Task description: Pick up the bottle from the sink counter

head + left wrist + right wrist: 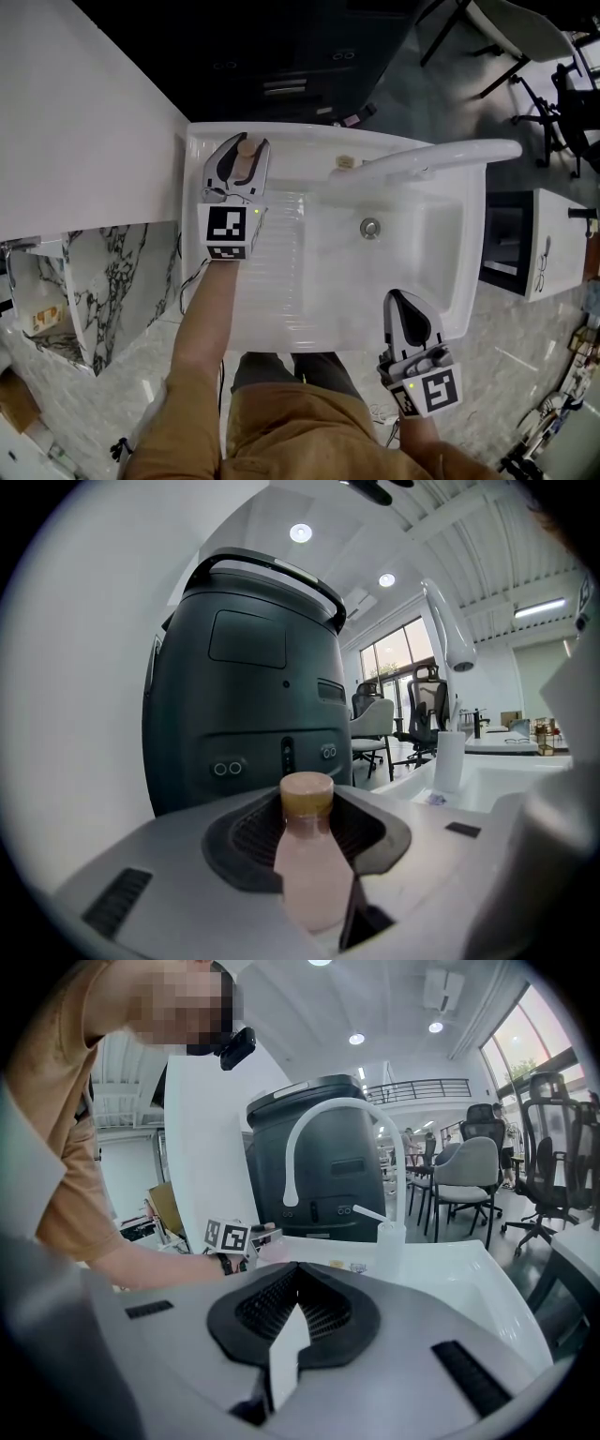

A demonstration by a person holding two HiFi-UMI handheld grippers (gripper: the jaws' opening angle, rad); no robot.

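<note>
At the back left corner of the white sink bench (195, 178), a small pink bottle (245, 161) with a tan cap stands upright between the jaws of the left gripper (247, 142). These jaws sit narrow around it, with a thin dark gap on its right side. Near the sink's front right edge, the right gripper (395, 298) hovers with its jaws together and empty. A curved white tap (422, 159) arches over the basin.

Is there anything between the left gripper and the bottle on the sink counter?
Nothing visible stands in the way. The bottle is already between the jaws of the left gripper, on the sink counter. Whether they press it I cannot tell.
</note>
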